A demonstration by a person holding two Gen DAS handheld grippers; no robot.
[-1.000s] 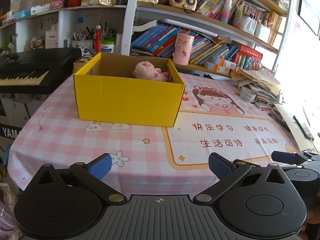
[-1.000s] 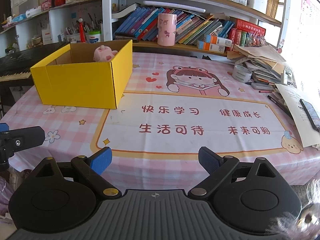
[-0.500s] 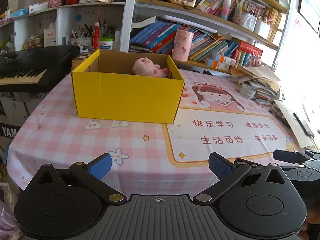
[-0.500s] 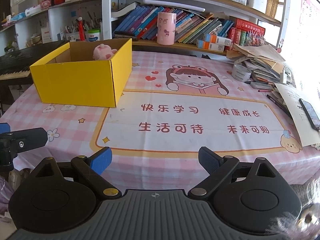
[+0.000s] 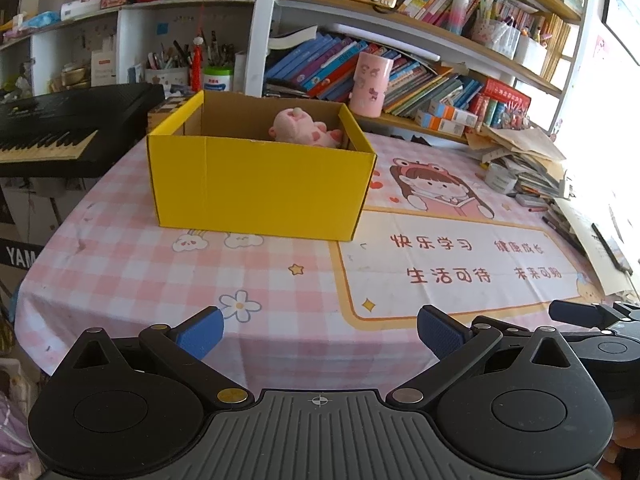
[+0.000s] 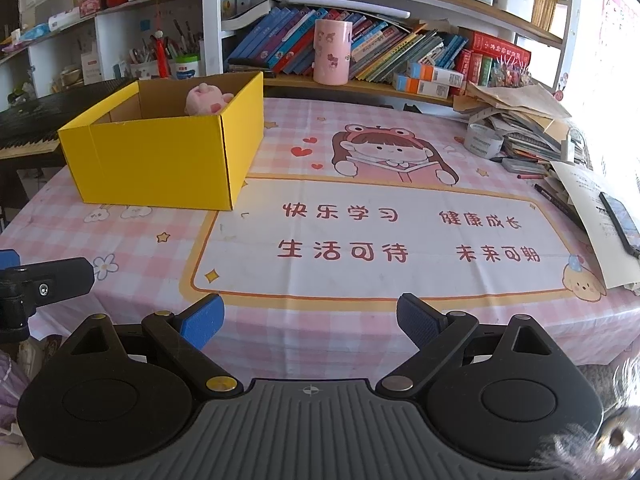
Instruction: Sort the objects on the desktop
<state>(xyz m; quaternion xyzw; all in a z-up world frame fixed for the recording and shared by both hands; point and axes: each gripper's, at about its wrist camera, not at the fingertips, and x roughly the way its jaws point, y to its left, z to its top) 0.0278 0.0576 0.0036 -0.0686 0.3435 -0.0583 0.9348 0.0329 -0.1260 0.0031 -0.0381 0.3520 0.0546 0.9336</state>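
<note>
A yellow cardboard box (image 5: 260,188) (image 6: 160,160) stands open on the pink checked tablecloth (image 5: 120,264) (image 6: 128,236), left of the printed mat. Inside it lies a pink plush toy (image 5: 304,130) (image 6: 208,100), only its top showing over the rim. My left gripper (image 5: 318,330) hangs open at the table's near edge, well short of the box, nothing between its blue pads. My right gripper (image 6: 310,320) is open too, over the near edge in front of the mat, holding nothing.
A pink cup (image 5: 371,86) (image 6: 332,52) stands on the low shelf among books behind the table. Piled papers, a tape roll (image 6: 482,140) and pens crowd the right side. A black keyboard (image 5: 60,124) sits left of the table.
Both grippers have stayed open. The left view has drifted slightly back and up, so the box sits a little farther off; the right view is nearly unchanged.
</note>
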